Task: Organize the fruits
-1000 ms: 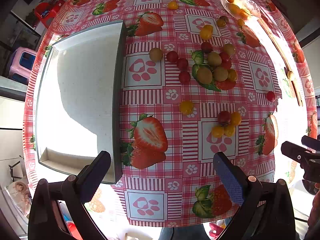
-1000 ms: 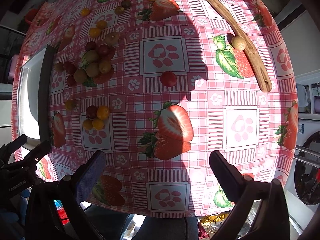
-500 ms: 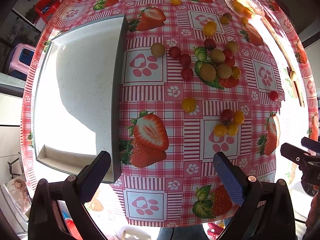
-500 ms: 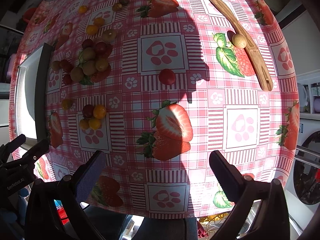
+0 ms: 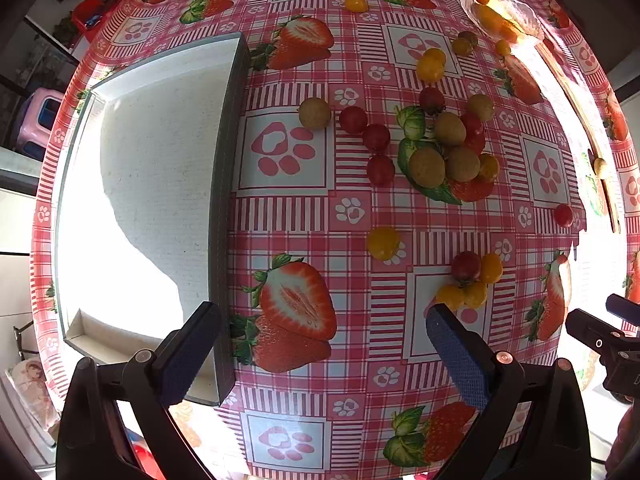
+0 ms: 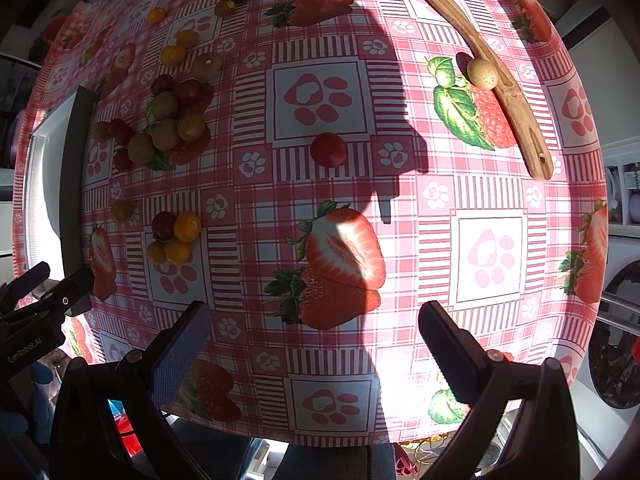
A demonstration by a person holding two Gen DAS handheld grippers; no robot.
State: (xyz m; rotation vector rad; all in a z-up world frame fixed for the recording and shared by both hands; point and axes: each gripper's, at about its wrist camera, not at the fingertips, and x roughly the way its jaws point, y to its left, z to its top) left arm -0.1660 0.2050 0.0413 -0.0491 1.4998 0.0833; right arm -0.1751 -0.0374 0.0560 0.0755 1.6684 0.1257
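Small red, yellow and tan fruits lie scattered on the strawberry-print tablecloth. A central pile (image 5: 448, 152) of tan and red fruits shows in the right wrist view too (image 6: 168, 128). A near cluster (image 5: 470, 278) of a red and yellow fruits lies ahead of my left gripper (image 5: 320, 350), which is open and empty above the table's near edge. A lone yellow fruit (image 5: 383, 243) lies beyond it. My right gripper (image 6: 316, 344) is open and empty; a lone red fruit (image 6: 329, 149) lies far ahead of it. A white tray (image 5: 160, 200) with a grey rim sits at the left, empty.
A glass bowl (image 5: 500, 12) with orange fruits stands at the far right. A long wooden stick (image 6: 480, 56) lies on the right side with a tan fruit (image 6: 483, 74) against it. The right gripper shows at the left view's right edge (image 5: 600, 340).
Both grippers have moved slightly forward over the table; the fruits sit a little lower and closer in both views. Nothing was grasped or moved.
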